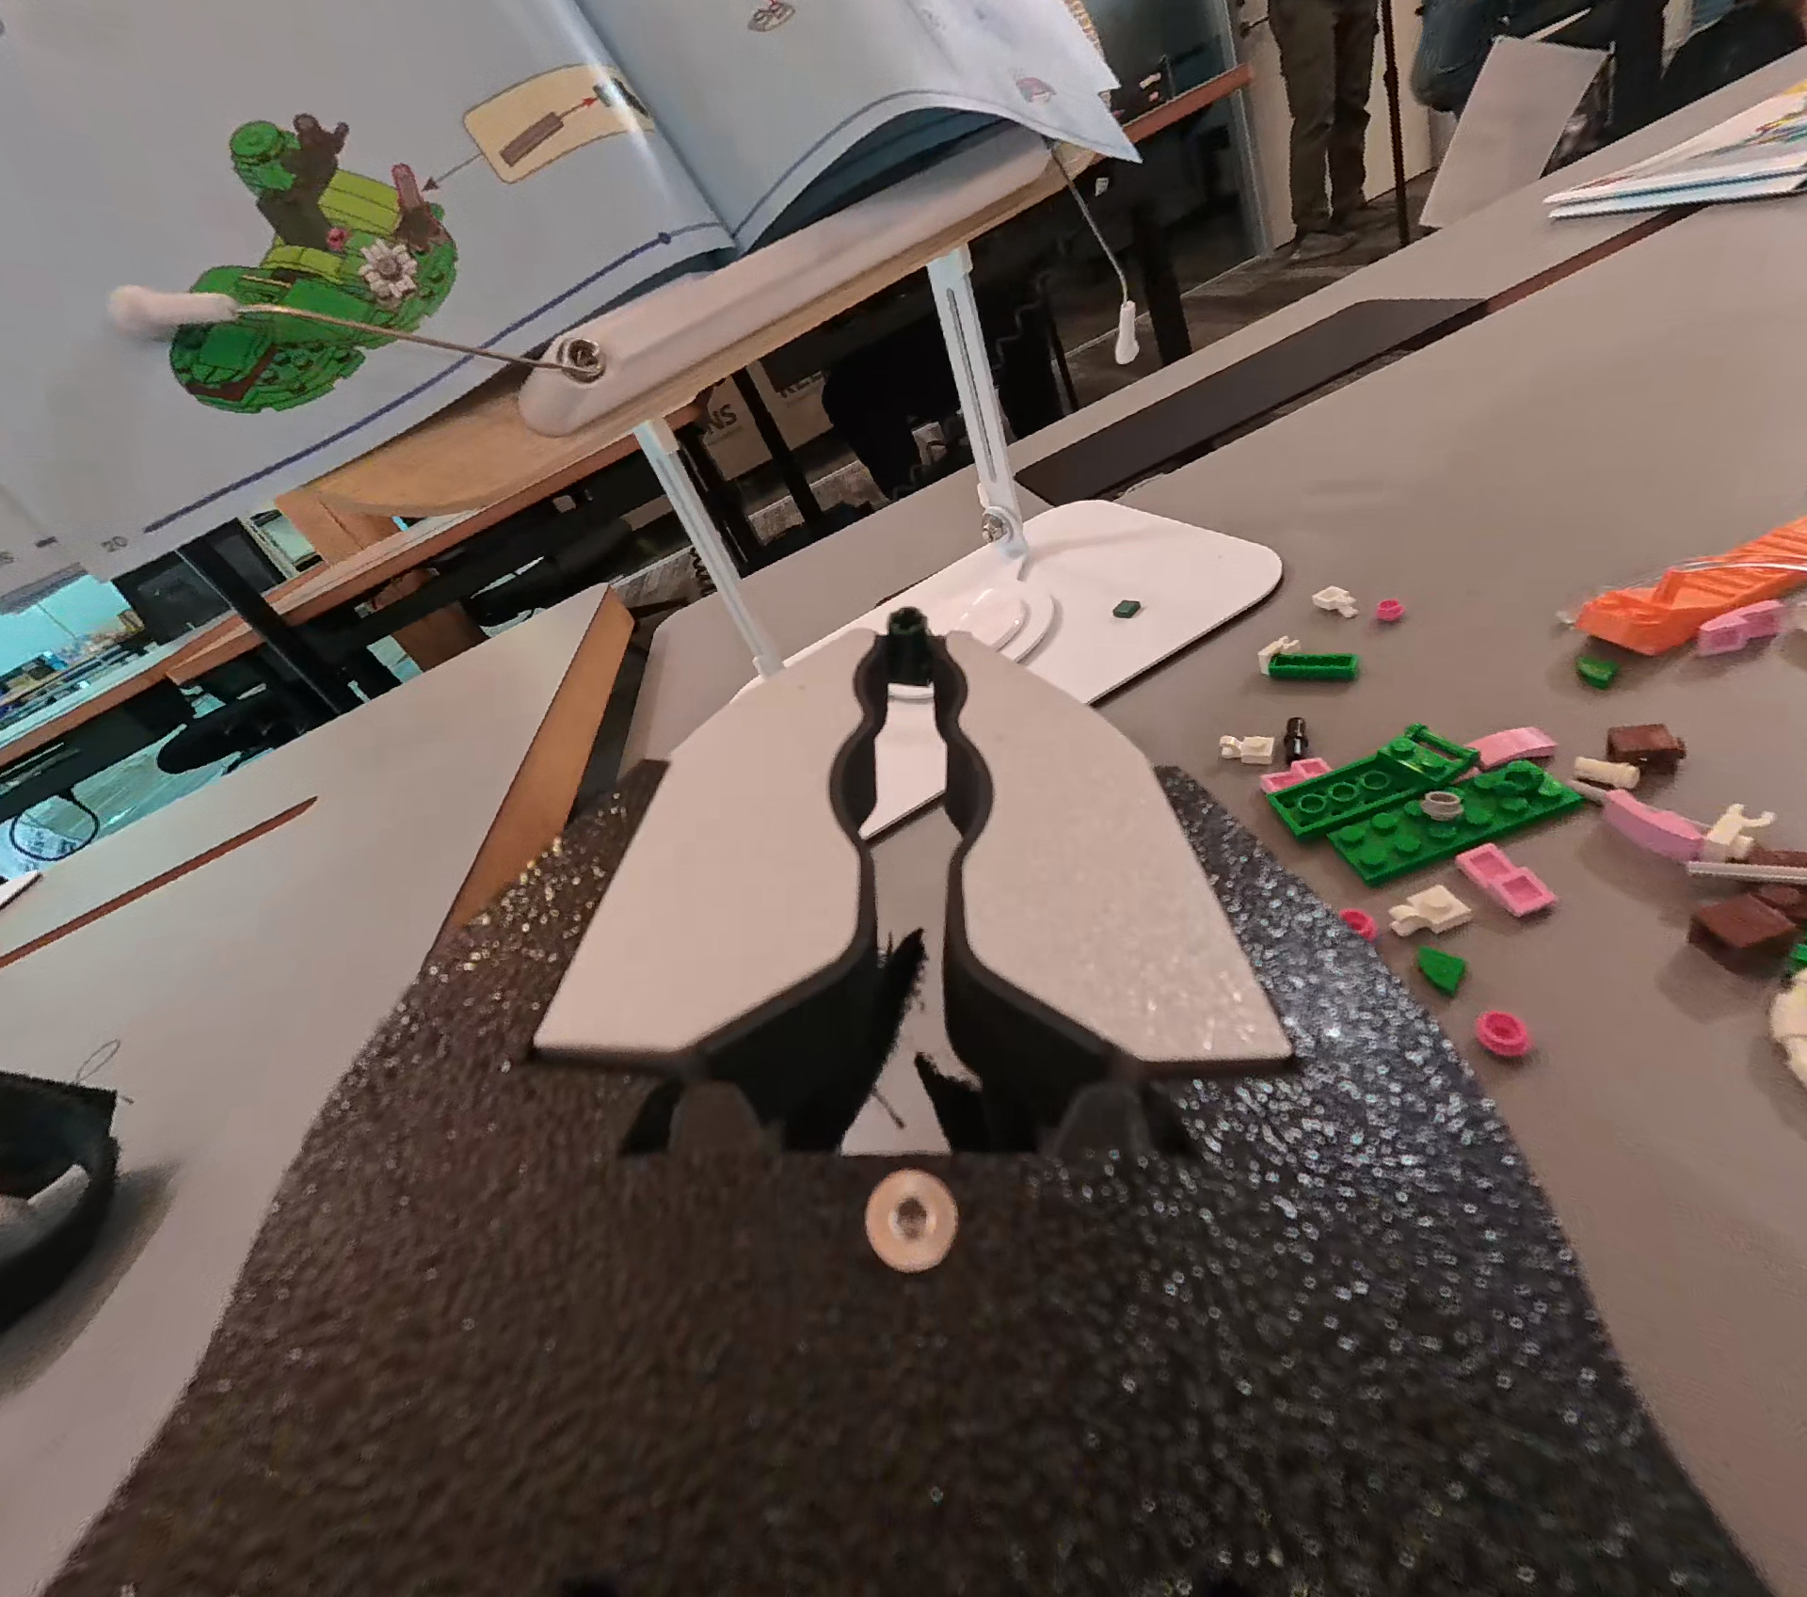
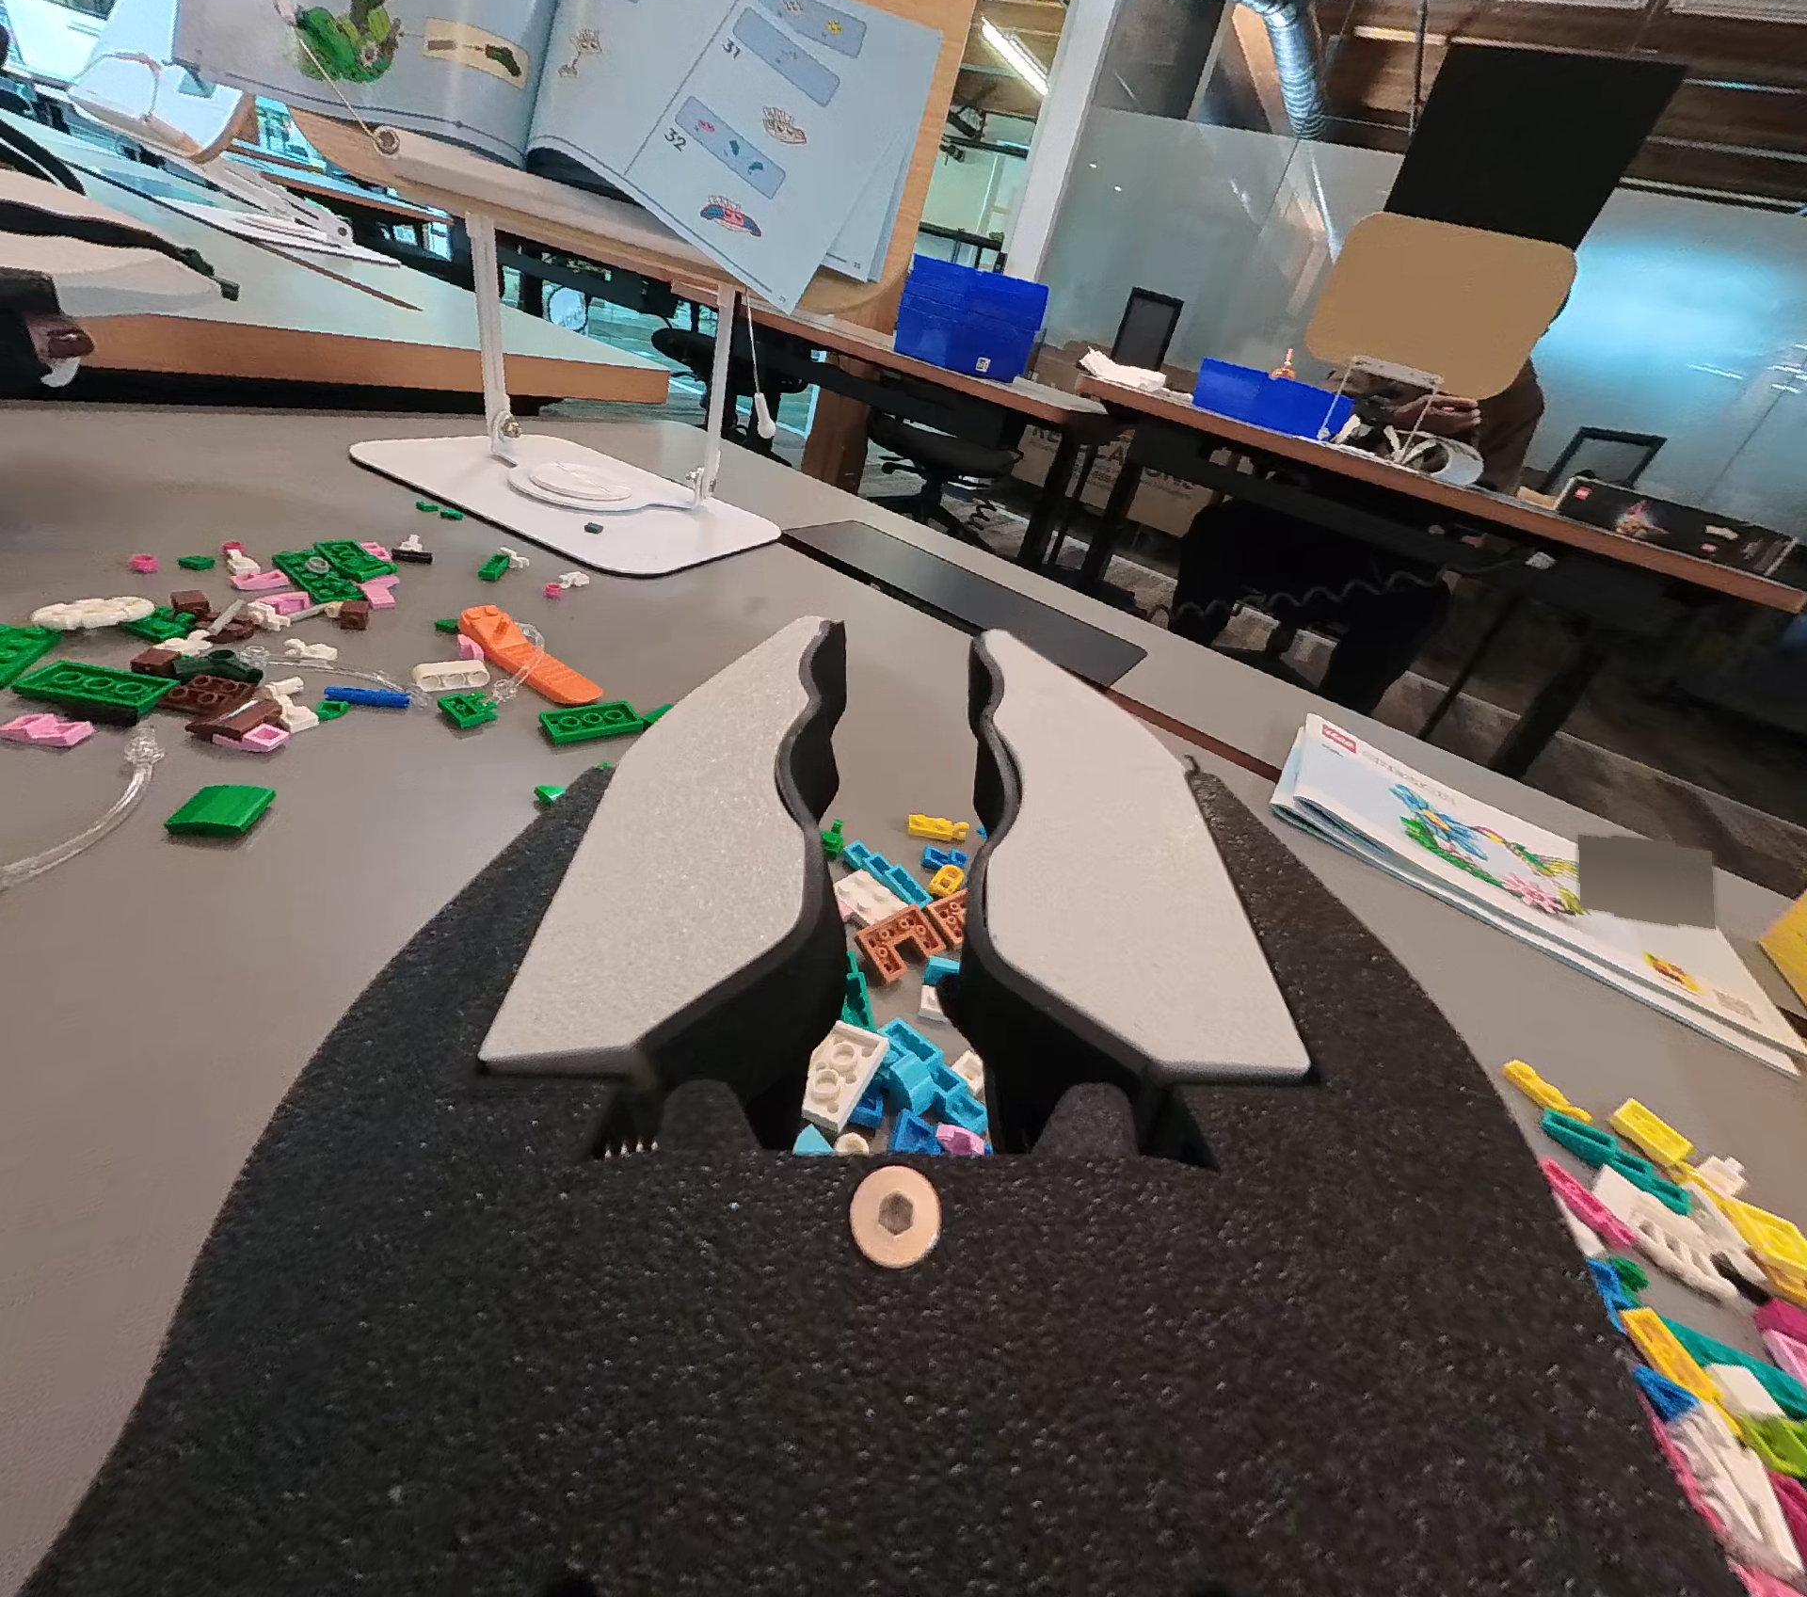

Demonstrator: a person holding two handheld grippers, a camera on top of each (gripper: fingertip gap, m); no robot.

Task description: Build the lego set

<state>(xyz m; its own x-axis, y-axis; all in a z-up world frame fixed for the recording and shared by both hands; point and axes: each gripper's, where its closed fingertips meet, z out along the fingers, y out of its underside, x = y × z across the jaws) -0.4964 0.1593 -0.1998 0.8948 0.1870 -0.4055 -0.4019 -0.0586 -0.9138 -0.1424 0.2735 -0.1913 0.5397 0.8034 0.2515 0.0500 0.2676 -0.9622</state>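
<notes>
My left gripper (image 1: 907,660) is shut on a small black peg piece (image 1: 905,639), held above the grey table in front of the white stand base (image 1: 1154,582). To its right lie loose pieces: green plates (image 1: 1418,807), pink pieces (image 1: 1506,880) and brown bricks (image 1: 1745,929). My right gripper (image 2: 907,651) is open and empty, hovering over a pile of blue, white and tan pieces (image 2: 895,963). The green plates (image 2: 88,685) and an orange brick separator (image 2: 528,655) lie to its left. The open instruction book (image 1: 391,83) rests on the stand, also in the right wrist view (image 2: 548,44).
A closed booklet (image 2: 1525,875) lies at the right on the table. Yellow, teal and pink pieces (image 2: 1692,1237) are heaped at the right edge. A black strip (image 2: 958,602) is set into the table. Other desks, blue bins (image 2: 968,323) and people stand beyond. My hands' fingertips stand some 40 cm from each other.
</notes>
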